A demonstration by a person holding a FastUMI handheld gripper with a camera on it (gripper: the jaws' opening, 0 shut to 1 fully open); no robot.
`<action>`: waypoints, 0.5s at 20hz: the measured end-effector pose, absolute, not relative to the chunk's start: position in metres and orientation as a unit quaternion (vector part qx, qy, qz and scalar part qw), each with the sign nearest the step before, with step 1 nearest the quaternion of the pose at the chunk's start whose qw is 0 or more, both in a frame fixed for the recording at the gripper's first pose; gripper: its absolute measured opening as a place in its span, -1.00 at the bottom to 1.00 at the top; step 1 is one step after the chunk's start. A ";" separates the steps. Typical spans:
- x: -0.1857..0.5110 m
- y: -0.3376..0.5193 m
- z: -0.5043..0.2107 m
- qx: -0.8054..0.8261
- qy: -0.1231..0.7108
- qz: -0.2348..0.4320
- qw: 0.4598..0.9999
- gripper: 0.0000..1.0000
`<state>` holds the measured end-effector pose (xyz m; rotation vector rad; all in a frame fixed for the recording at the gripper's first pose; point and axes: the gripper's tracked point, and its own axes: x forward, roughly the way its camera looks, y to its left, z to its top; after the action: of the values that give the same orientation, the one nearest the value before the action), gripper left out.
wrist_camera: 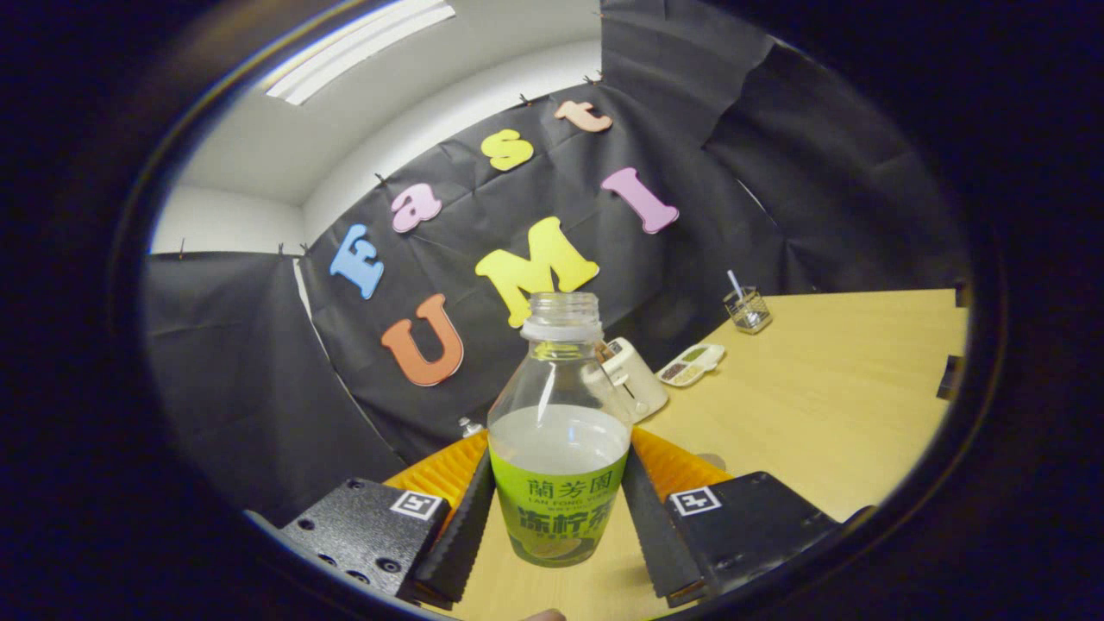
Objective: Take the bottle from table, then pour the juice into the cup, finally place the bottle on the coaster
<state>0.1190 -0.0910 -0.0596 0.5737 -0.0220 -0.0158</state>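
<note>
Bottle first: the clear plastic bottle with the green label (558, 448) sits squarely between your gripper (556, 535) fingers, uncapped, with pale liquid filling it to about the top of the label. Both fingers (461, 539) lie along the sides of the label and appear to press on it, so your jaws are closed down to the bottle's width and have hold of it. The whole scene looks tilted, the wooden table (828, 405) sloping away to the right of the jaws, though how far the bottle itself leans you cannot tell from here.

Just behind the bottle, beyond your fingers on both sides, a ribbed orange mat or tray (673, 466) spreads across the table. Further ahead and slightly right of the bottle's shoulder stands a white boxy appliance (634, 379), partly hidden behind the bottle. Beside that, further right, lies a small white divided dish holding greenish and brown contents (690, 365). Well beyond it, near the black cloth wall, stands a small clear glass holder with a white stick in it (747, 309).
</note>
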 end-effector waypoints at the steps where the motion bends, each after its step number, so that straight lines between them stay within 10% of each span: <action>1: 0.121 -0.092 -0.063 0.256 -0.012 -0.019 0.967 0.62; 10: 0.151 -0.098 -0.085 -0.012 -0.003 -0.129 0.992 0.63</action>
<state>0.1509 -0.0977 -0.0850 -0.0232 -0.0063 -0.2596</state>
